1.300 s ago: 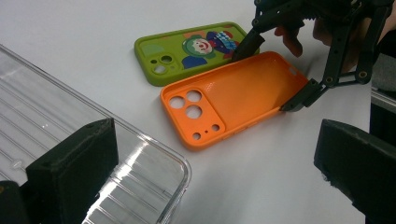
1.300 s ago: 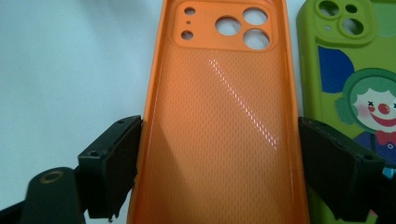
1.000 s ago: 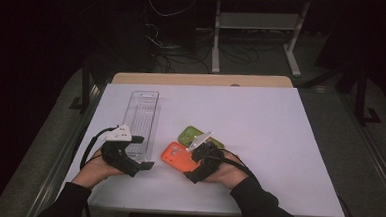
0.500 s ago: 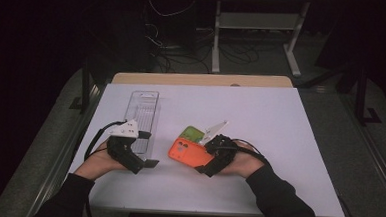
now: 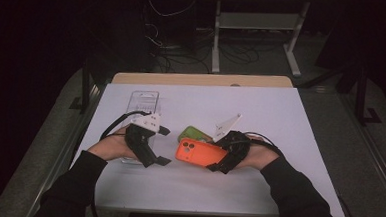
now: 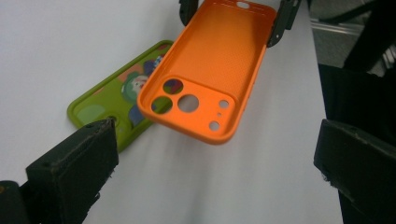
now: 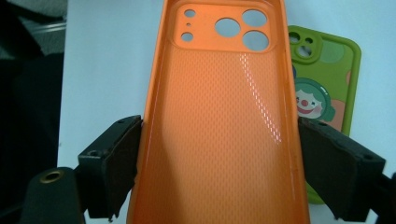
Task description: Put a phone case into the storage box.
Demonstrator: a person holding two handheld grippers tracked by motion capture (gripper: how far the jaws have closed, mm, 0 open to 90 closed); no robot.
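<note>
My right gripper (image 5: 217, 159) is shut on an orange phone case (image 5: 198, 153), gripping its two long sides and holding it a little above the white table (image 5: 280, 118). In the right gripper view the case (image 7: 219, 116) lies hollow side up between the jaws, camera holes at the far end. A green phone case (image 5: 193, 133) with a clown picture lies flat on the table just behind it, also seen as the green case (image 7: 322, 93). My left gripper (image 5: 163, 146) stands open just left of the orange case (image 6: 210, 70), with nothing between its fingers (image 6: 74, 172).
A clear plastic case (image 5: 144, 104) lies at the table's left, partly under the left hand. A wooden strip (image 5: 202, 80) runs along the far edge. Dark floor with cables and a white stand (image 5: 255, 21) lies beyond. The table's right half is bare.
Both hands have risen and shifted right. The right gripper has carried the orange case with it, uncovering more of the green case. The left gripper has followed, still open.
</note>
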